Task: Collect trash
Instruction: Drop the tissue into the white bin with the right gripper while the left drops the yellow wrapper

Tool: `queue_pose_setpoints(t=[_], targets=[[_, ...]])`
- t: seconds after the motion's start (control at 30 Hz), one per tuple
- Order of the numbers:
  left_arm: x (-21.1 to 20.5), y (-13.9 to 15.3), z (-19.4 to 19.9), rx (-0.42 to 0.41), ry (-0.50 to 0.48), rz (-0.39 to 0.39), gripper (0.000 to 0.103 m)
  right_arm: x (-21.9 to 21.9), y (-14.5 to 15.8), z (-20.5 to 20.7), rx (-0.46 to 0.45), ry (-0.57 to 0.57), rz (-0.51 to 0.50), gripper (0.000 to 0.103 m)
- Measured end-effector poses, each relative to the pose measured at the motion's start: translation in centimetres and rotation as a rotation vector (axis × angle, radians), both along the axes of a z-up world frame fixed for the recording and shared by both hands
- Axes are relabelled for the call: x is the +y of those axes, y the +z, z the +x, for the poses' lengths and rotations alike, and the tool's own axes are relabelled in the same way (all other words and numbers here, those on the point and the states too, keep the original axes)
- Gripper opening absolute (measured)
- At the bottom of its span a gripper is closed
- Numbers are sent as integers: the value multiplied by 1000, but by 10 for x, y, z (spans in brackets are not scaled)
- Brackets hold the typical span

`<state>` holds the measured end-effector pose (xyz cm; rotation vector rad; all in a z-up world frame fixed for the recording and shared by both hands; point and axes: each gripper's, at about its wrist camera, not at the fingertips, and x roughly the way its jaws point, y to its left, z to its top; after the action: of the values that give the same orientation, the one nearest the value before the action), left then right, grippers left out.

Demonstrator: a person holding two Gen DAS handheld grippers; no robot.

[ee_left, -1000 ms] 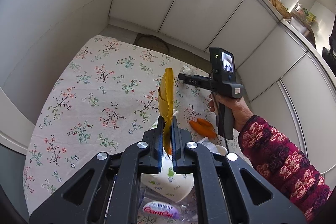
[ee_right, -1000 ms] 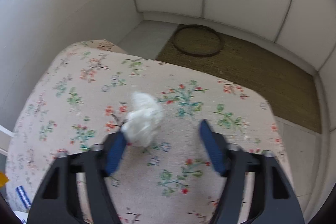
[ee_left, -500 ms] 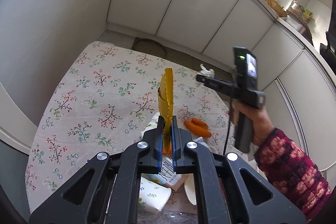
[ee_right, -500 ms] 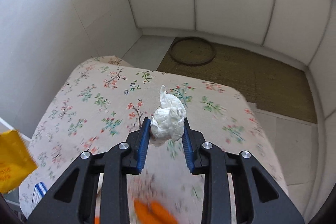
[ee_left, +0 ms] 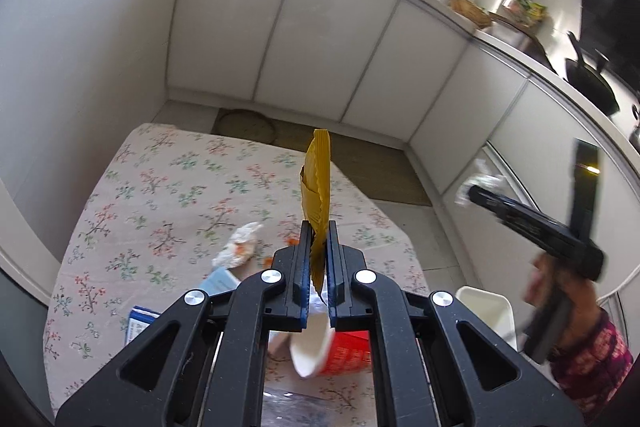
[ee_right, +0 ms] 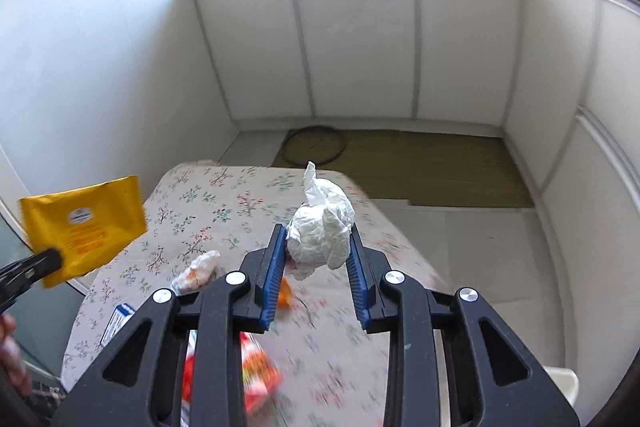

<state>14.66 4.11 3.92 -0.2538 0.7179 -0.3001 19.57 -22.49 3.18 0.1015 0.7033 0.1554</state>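
The left gripper (ee_left: pixel 319 263) was clenched on a yellow packet (ee_left: pixel 317 183) standing edge-on above the floral table (ee_left: pixel 168 195). The right gripper (ee_right: pixel 318 259), its jaws just closed, pinched a crumpled white tissue (ee_right: pixel 322 227), seemingly lifted clear.

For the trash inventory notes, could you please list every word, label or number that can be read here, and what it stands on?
No text is legible in either view.
yellow packet: a white label and orange print, too small to read.
red carton: white lettering, blurred.
blue and white box: print too small to read.
crumpled tissue: no text.
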Motion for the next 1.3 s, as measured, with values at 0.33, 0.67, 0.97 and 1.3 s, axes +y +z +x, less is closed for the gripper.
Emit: queue_pose_setpoints(t=[0.33, 0.67, 0.97, 1.3], targets=[[-61, -4, -14, -7, -141, 30, 7, -125, 25, -142, -64, -255, 75, 30], [-130, -18, -21, 12, -267, 64, 7, -189, -63, -182, 111, -549, 27, 31], [-186, -50, -32, 64, -338, 77, 7, -199, -101, -181, 215, -623, -55, 61], [-275, -55, -48, 81, -475, 41, 8, -237, -99, -209, 180, -775, -64, 81]])
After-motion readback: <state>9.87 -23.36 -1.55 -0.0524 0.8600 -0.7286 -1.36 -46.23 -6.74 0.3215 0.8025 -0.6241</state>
